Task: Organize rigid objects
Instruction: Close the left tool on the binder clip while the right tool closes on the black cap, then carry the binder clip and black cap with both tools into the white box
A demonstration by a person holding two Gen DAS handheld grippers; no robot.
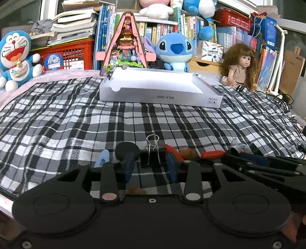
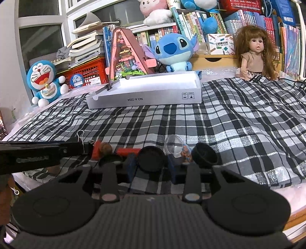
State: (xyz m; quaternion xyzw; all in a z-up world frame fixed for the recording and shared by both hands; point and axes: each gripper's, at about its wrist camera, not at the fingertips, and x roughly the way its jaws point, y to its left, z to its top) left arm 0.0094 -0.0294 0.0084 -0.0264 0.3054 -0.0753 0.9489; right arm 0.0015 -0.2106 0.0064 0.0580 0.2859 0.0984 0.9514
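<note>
While both grippers sit at clutter row, bottom centre: left fingers (image 1: 151,164) pinch binder clip (image 1: 152,153); right fingers (image 2: 152,164) grip black cap (image 2: 152,158). Next: lift, carry to white box (image 2: 145,99) mid-frame.

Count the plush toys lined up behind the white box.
4: a Doraemon plush far left on the bed edge, a Stitch plush right behind the white box, and a pink-and-white plush and a blue plush atop the books. Others may be hidden.

"NO.A-2224" is printed upside down on the front wall of the white box (image 1: 164,97), next to two small handling symbols. Book spines and other labels can't be read.
</note>
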